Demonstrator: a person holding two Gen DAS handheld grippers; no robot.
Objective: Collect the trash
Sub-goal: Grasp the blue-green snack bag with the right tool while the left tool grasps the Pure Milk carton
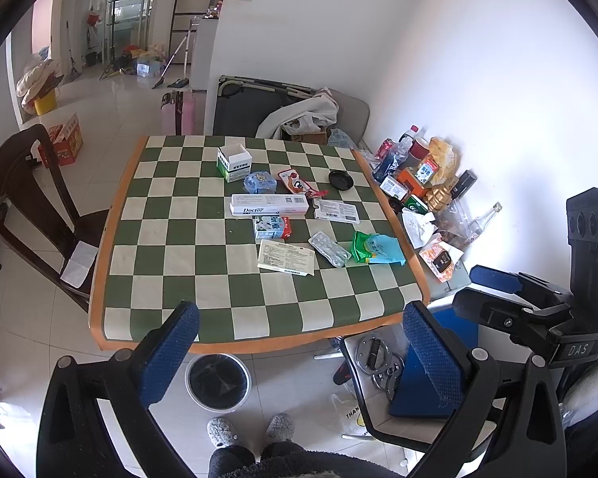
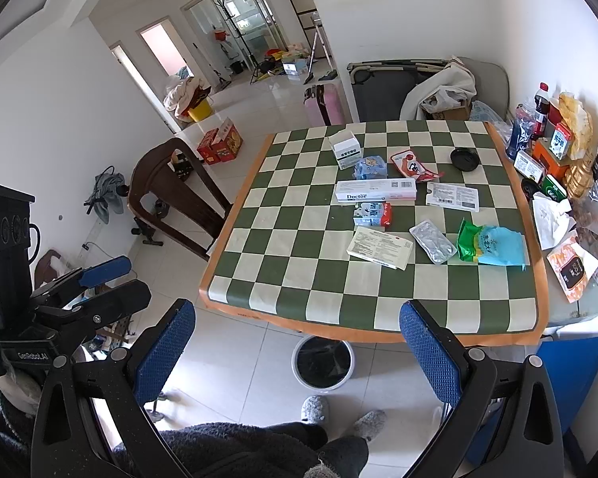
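Note:
Trash lies on the green-and-white checked table: a long white "Doctor" box, a small milk carton, a paper leaflet, a silver blister pack, a green and blue wrapper and a red wrapper. A white bin with a black liner stands on the floor under the table's near edge. My left gripper and right gripper are open and empty, held above the near edge.
A dark wooden chair stands left of the table. A side table heaped with bottles and packets is at the right. A blue stool and the person's slippered feet are below.

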